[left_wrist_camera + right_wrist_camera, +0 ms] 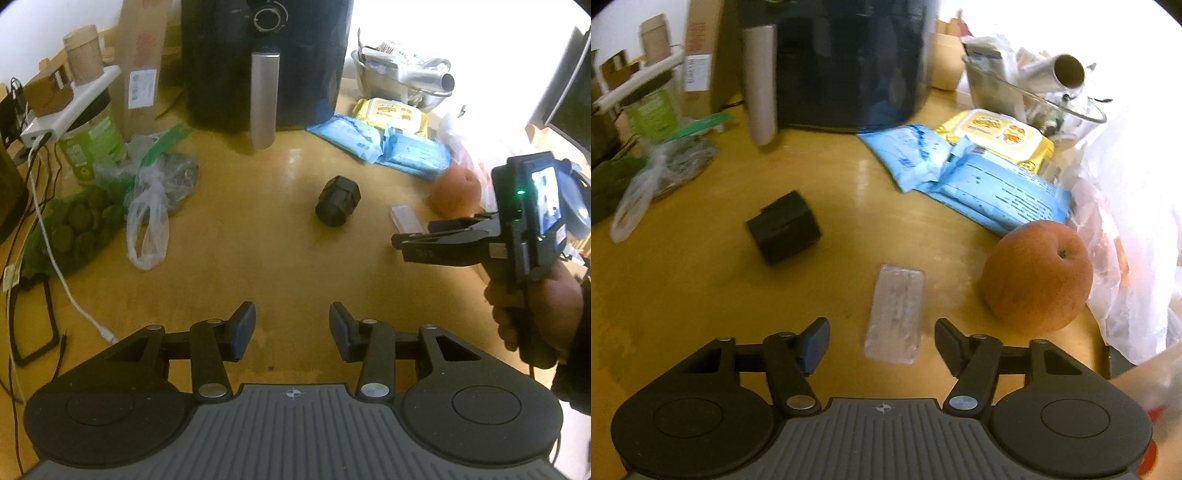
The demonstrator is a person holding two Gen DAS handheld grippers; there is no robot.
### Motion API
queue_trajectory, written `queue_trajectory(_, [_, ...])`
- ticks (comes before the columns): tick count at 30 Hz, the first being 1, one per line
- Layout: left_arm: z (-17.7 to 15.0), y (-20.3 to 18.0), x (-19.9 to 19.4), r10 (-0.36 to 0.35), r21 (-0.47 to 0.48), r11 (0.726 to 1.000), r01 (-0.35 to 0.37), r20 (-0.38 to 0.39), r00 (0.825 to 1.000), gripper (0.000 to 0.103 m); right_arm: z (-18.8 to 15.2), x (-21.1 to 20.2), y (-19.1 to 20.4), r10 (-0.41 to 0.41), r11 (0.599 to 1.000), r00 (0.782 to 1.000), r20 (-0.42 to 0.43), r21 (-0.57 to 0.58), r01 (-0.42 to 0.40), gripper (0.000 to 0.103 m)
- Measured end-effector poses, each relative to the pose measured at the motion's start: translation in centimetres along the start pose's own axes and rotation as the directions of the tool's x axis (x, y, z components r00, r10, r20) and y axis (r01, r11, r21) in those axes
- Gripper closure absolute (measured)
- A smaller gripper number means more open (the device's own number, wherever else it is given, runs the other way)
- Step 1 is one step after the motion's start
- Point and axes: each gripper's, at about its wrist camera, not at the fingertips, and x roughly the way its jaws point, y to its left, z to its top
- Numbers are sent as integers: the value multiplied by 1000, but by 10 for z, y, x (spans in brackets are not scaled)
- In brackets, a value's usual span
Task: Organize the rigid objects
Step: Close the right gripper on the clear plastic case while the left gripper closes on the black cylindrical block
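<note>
My right claw (881,341), half open and empty, should straddle the clear flat case (895,314) squarely; left claw (291,330) hangs part-open, empty

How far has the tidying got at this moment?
Nothing looks sorted yet. Both grippers are empty. The right gripper, jaws open, is lined up on the clear flat bar. The black block and the apple lie loose on the table.

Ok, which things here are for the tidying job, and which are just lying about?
Likely for the job:
- small black faceted block
- clear flat plastic case
- open right gripper

Lying about:
- round orange-red apple
- blue wipe packs
- black air fryer
- clear plastic bags
</note>
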Motion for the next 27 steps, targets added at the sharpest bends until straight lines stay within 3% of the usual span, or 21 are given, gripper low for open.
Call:
queue_trajectory(4, [9,-2,9,-14,20,1000,13,21,1000,59,3,8,-7,7,998,1000,10,63,-8,49])
queue_trajectory(6, [15,-4,14,-23,29,999,22,34,999,59,4,6,-9,5,997,1000,21,81,-6,67])
queue_trajectory(9, [23,-9,24,-38,53,998,35,49,998,59,5,4,-11,38,994,999,6,106,-39,68])
queue_trajectory(20, [52,-32,74,2,194,981,-21,98,995,59,-4,-46,-16,107,987,994,-2,122,-106,68])
queue_trajectory(27, [58,-57,102,40,324,943,-80,127,991,59,-17,-87,-26,106,979,994,7,175,-105,67])
